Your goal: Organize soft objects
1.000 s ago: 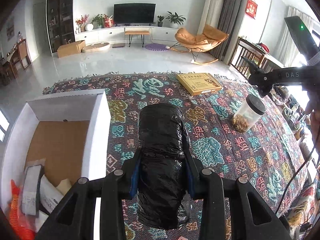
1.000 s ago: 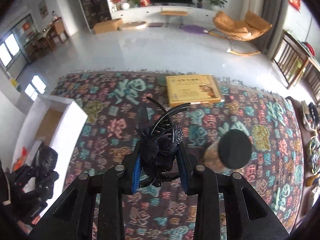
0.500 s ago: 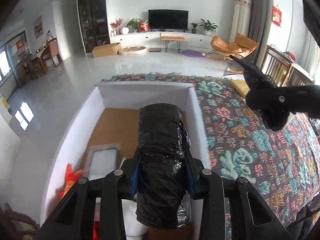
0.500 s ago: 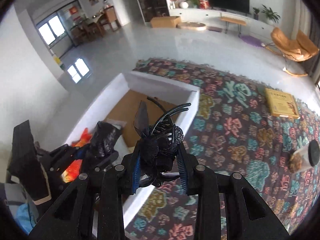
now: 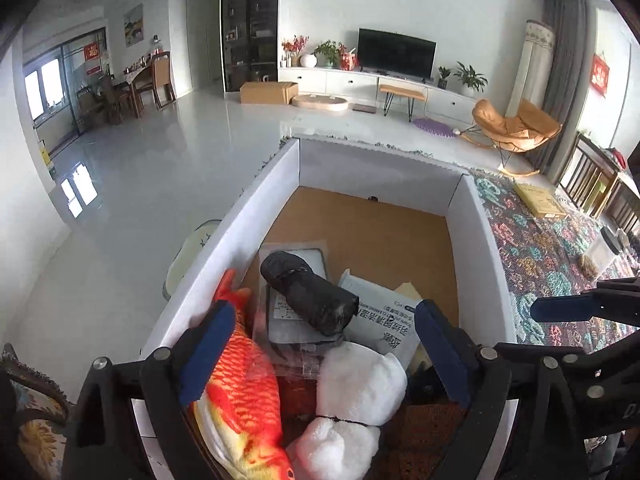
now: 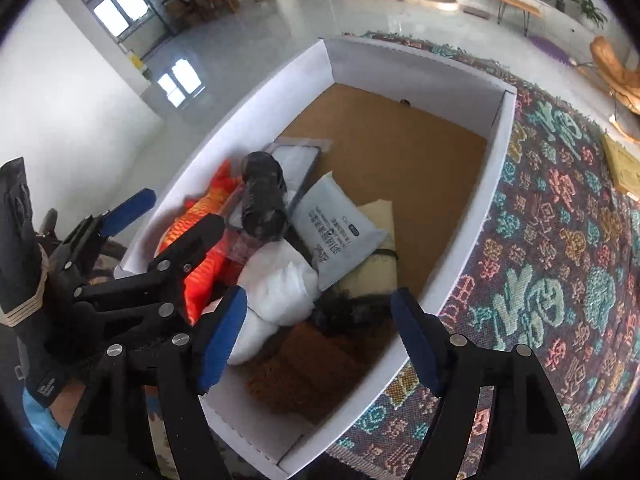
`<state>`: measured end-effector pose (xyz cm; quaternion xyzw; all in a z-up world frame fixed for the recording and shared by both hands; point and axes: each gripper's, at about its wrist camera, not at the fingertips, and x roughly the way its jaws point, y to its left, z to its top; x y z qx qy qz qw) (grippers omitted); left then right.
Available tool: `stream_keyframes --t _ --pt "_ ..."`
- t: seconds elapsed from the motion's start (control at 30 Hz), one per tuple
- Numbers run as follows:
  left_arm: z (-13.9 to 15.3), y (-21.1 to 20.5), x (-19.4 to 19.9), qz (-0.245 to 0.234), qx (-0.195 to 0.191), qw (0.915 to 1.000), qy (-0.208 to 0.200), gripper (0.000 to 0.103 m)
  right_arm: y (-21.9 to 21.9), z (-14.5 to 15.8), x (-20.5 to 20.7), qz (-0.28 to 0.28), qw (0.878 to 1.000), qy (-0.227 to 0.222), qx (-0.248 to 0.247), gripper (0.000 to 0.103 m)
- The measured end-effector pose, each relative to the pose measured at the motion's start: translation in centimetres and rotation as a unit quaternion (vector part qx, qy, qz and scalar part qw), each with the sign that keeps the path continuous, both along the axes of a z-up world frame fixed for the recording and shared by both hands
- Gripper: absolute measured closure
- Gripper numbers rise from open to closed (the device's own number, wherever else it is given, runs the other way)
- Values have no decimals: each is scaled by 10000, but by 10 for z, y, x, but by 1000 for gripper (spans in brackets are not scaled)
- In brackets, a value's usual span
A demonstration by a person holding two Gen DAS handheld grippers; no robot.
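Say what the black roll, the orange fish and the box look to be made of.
Black roll: seemingly thin plastic film, glossy and crinkled.
Orange fish: likely printed plush fabric, matte, with a scale pattern.
Box: cardboard, smooth white walls over a bare brown floor.

Black grippers [image 5: 320, 344], silver screws, blue pads on fingers [image 6: 218, 332]; black glove [image 6: 24, 264], tan-striped cuff.

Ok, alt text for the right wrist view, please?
Right gripper, jaws open and empty, hangs over a white box holding a black wrapped roll, orange fish plush, white plush and grey packet; the left gripper is beside it.
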<state>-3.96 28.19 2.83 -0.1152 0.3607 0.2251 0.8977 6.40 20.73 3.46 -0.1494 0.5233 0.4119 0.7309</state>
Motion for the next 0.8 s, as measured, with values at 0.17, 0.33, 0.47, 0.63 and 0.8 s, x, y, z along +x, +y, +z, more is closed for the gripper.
stream_keyframes --t 0.17,0.33,0.47,0.63,0.8 --pt "19 -27 -21 316 669 9972 -93 0 -26 10 -25 -208 9974 -685 -24 25" --pt "22 -35 -39 592 467 9968 -269 0 -56 13 -39 -566 9948 -837 91 25" --pt "22 -41 -49 749 489 9960 -31 0 -74 11 -51 -887 9943 -551 210 25" --pt "25 -53 -61 842 776 9933 146 0 -71 16 -69 -753 9947 -663 237 25" --pt "31 -53 -70 905 712 9932 188 0 -64 26 -85 -644 9934 -925 191 25"
